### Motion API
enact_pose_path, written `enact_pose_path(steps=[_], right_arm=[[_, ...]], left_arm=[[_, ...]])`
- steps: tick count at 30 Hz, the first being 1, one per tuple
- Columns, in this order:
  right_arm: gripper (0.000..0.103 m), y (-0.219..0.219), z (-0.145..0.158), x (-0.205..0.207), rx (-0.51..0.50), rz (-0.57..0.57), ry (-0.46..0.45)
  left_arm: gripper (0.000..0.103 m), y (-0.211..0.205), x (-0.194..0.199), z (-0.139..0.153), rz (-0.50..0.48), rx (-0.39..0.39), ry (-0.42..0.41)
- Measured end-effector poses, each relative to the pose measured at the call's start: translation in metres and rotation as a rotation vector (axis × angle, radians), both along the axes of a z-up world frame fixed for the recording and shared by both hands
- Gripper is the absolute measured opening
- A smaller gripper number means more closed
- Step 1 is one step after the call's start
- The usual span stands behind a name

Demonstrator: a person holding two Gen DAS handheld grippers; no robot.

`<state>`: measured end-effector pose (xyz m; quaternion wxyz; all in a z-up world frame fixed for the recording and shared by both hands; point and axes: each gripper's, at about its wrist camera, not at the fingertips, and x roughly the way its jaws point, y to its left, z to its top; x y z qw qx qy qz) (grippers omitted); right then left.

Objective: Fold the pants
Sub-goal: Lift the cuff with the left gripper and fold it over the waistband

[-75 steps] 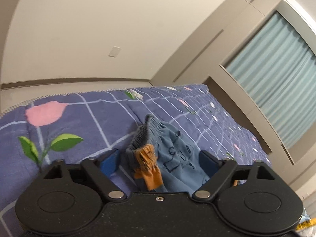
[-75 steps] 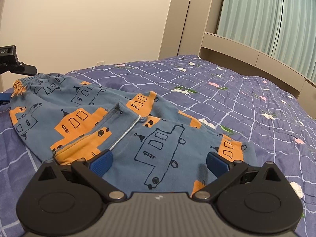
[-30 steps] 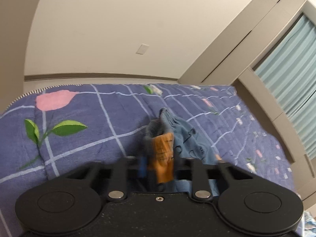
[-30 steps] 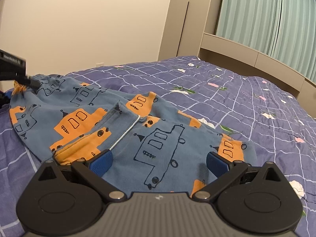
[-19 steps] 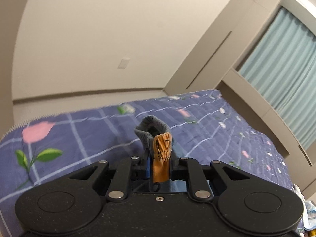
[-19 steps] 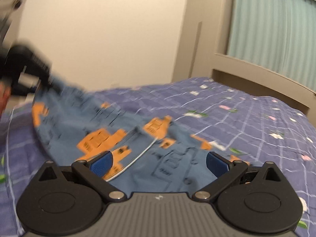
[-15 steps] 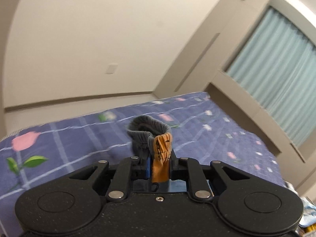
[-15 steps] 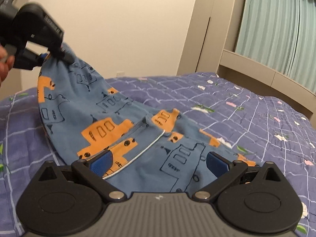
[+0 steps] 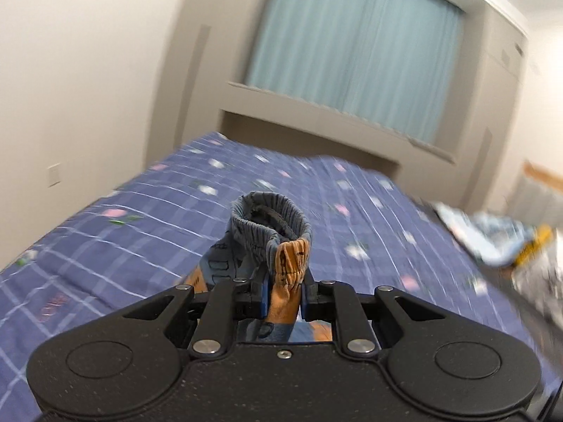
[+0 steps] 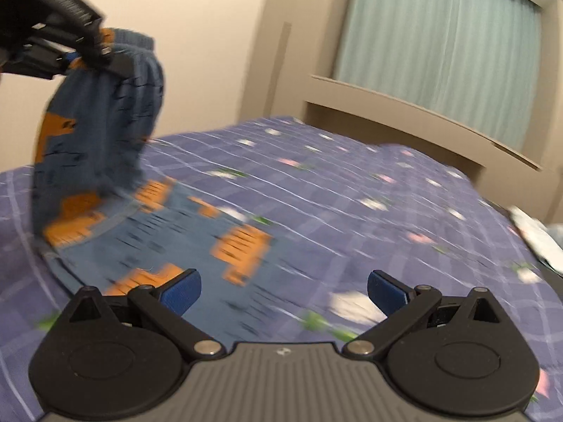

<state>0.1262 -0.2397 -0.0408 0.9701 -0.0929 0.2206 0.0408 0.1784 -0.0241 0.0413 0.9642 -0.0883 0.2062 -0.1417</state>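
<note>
The blue pants [image 10: 105, 130] with orange vehicle prints hang by their waistband from my left gripper [image 10: 88, 58], raised at the upper left of the right wrist view. Their lower part still lies on the bed [image 10: 197, 232]. In the left wrist view my left gripper [image 9: 284, 297] is shut on the bunched elastic waistband [image 9: 272, 227], which curls up above the fingertips. My right gripper [image 10: 283, 290] stands open low over the bedspread, just right of the lying cloth, with nothing between its blue pads [image 10: 181, 290].
A purple checked bedspread [image 10: 352, 190] with flowers covers the bed. A beige headboard ledge [image 10: 404, 109] and pale green curtains [image 10: 440, 35] stand behind it. Loose items [image 9: 499, 239] lie at the bed's right edge. A wall [image 9: 70, 70] runs along the left.
My left gripper has lifted the waistband up off the bed and swung toward the curtains, rolling as it went. My right gripper has shifted rightward along the pants, still open.
</note>
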Motion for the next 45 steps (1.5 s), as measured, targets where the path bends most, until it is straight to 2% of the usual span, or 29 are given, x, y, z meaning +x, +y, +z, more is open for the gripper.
enact_pose_path(steps=[2, 5, 10, 15, 20, 23, 26, 30, 32, 34, 36, 40, 45], right_arm=[[0.103, -0.018, -0.003, -0.005, 0.027, -0.053, 0.017], [0.103, -0.033, -0.007, -0.009, 0.065, -0.074, 0.032], [0.103, -0.036, -0.011, -0.012, 0.056, -0.091, 0.037], [0.103, -0.039, -0.022, -0.005, 0.065, -0.132, 0.087], [0.103, -0.037, -0.024, -0.005, 0.051, -0.134, 0.094], [0.103, -0.038, -0.025, -0.004, 0.055, -0.136, 0.098], [0.103, -0.040, -0.025, -0.002, 0.068, -0.137, 0.108], [0.103, -0.044, -0.028, 0.000, 0.093, -0.139, 0.119], [0.103, -0.045, -0.029, 0.000, 0.100, -0.140, 0.124], [0.103, -0.045, -0.030, 0.001, 0.106, -0.139, 0.127], [0.103, -0.046, -0.031, 0.001, 0.112, -0.139, 0.131], [0.103, -0.050, -0.031, 0.001, 0.142, -0.131, 0.134], [0.103, -0.057, -0.020, 0.003, 0.255, -0.050, 0.116]], left_arm=[[0.017, -0.026, 0.001, -0.013, -0.064, 0.060, 0.029], [0.017, -0.055, -0.001, -0.039, -0.134, 0.128, 0.084], [0.017, -0.075, 0.002, -0.072, -0.167, 0.221, 0.142], [0.018, -0.080, 0.000, -0.076, -0.169, 0.245, 0.155], [0.020, -0.081, 0.000, -0.074, -0.170, 0.249, 0.164], [0.027, -0.082, 0.002, -0.073, -0.175, 0.236, 0.172], [0.040, -0.082, 0.001, -0.073, -0.190, 0.215, 0.179], [0.066, -0.078, -0.003, -0.068, -0.192, 0.172, 0.185], [0.072, -0.077, -0.007, -0.063, -0.192, 0.160, 0.176], [0.083, -0.074, -0.012, -0.057, -0.195, 0.155, 0.164], [0.098, -0.070, -0.020, -0.054, -0.181, 0.162, 0.141], [0.102, -0.060, -0.035, -0.058, -0.156, 0.241, 0.099], [0.102, -0.054, -0.048, -0.075, -0.161, 0.410, 0.084]])
